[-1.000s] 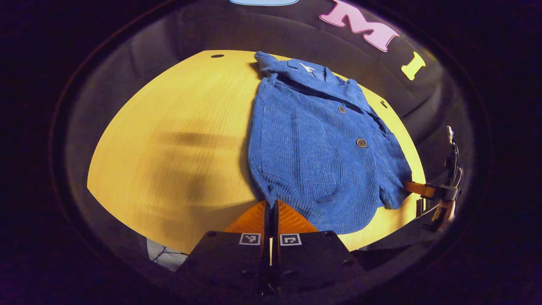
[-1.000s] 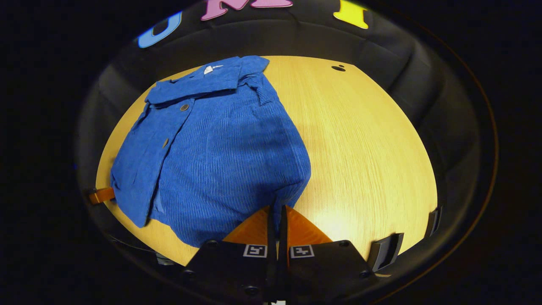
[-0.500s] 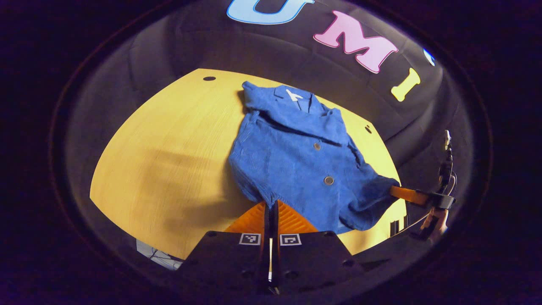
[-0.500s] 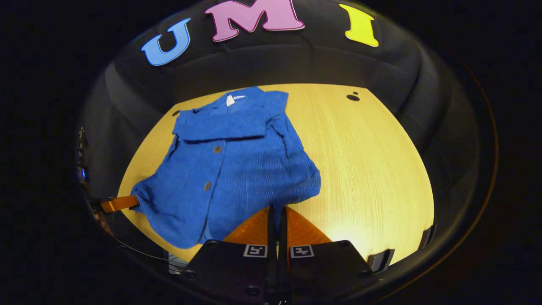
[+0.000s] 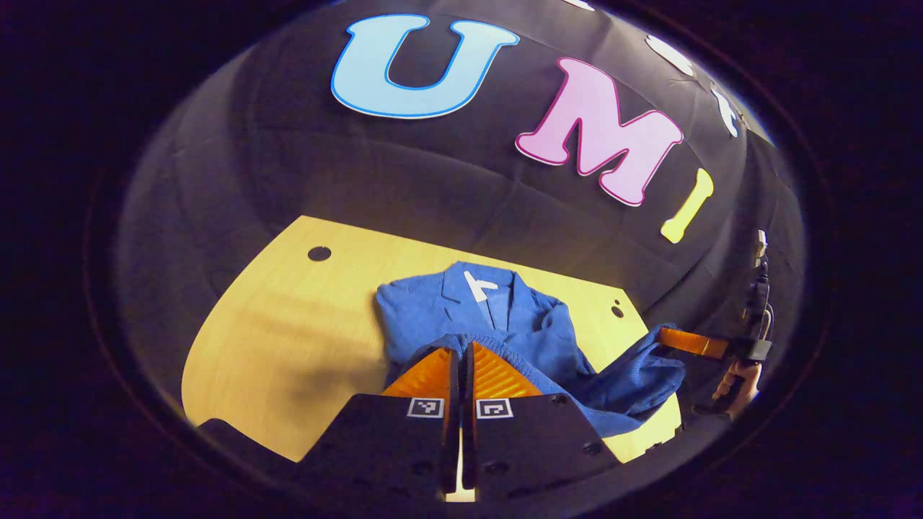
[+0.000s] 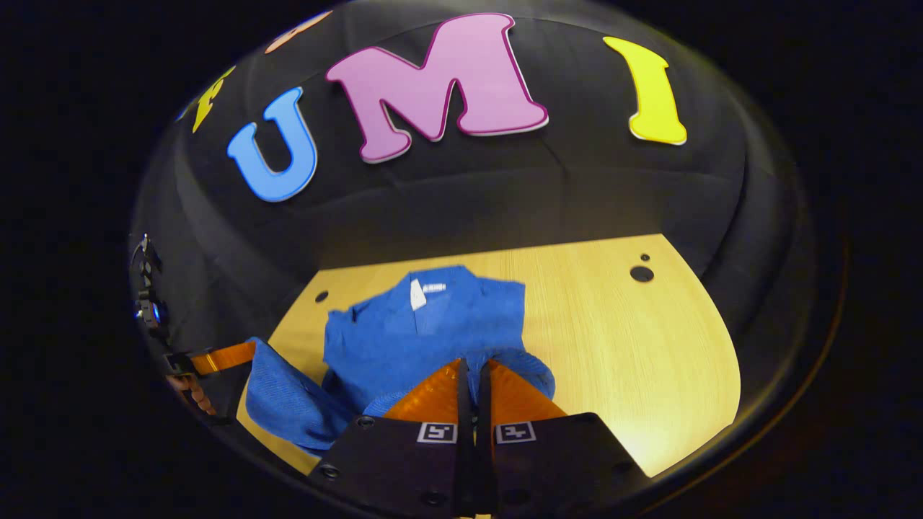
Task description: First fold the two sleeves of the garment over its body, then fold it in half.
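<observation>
Both grippers were clamped on the hem of the blue garment (image 5: pixel 505 317): the left gripper (image 5: pixel 461 351) and right gripper (image 6: pixel 472 364) held its 2 lower corners raised above the wooden table (image 6: pixel 649 346), collar end resting there.

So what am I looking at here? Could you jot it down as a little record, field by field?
garment: blue corduroy jacket, collar end flat on the table, hem end lifted
surface: light wooden table
left hand-held gripper: shut on the hem's corner
right hand-held gripper: shut on the hem's other corner
sleeves: no sleeve sticks out at the sides
stage: hem end raised toward the collar, half fold not yet laid down
person: a hand holding the right gripper
</observation>
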Demonstrator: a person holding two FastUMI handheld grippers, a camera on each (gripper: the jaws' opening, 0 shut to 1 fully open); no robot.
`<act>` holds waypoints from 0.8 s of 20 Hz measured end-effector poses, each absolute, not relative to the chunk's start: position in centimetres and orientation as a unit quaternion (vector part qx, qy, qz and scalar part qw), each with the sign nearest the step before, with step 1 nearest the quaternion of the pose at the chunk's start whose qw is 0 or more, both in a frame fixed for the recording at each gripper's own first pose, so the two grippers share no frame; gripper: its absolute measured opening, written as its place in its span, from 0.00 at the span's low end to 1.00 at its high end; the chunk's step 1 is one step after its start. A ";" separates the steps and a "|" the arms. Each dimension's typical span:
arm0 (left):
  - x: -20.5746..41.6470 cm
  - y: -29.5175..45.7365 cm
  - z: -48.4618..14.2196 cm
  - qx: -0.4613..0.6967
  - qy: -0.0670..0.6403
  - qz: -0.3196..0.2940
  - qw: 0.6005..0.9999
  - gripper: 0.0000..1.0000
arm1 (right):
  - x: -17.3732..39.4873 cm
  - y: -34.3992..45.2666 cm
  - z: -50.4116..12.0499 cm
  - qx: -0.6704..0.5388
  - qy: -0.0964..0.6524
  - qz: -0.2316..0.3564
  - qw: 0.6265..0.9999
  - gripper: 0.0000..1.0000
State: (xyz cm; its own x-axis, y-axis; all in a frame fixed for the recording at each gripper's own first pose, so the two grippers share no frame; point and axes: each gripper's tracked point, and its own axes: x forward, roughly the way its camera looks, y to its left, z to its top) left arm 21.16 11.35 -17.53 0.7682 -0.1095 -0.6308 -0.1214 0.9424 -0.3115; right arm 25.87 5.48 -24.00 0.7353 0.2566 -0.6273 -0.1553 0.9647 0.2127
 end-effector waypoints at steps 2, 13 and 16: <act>26.3 14.2 -17.7 -0.155 0.319 0.020 0.935 0.00 | 31.2 5.3 -24.7 0.057 0.333 0.104 0.935 0.04; 40.9 20.0 -27.6 -0.061 0.343 0.121 0.930 0.87 | 45.3 1.3 -35.7 0.018 0.331 0.019 0.943 0.99; 39.9 18.2 -24.6 -0.034 0.305 0.130 0.943 0.84 | 43.8 2.3 -32.5 -0.011 0.263 0.027 0.964 0.99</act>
State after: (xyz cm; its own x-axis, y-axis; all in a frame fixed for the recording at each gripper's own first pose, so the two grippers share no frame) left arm 39.94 18.16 -24.55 0.7804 0.2245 -0.5836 -0.2659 0.9639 0.0152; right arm 43.79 2.35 -32.53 0.8602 0.0455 -0.5080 -0.0573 0.9983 -0.0076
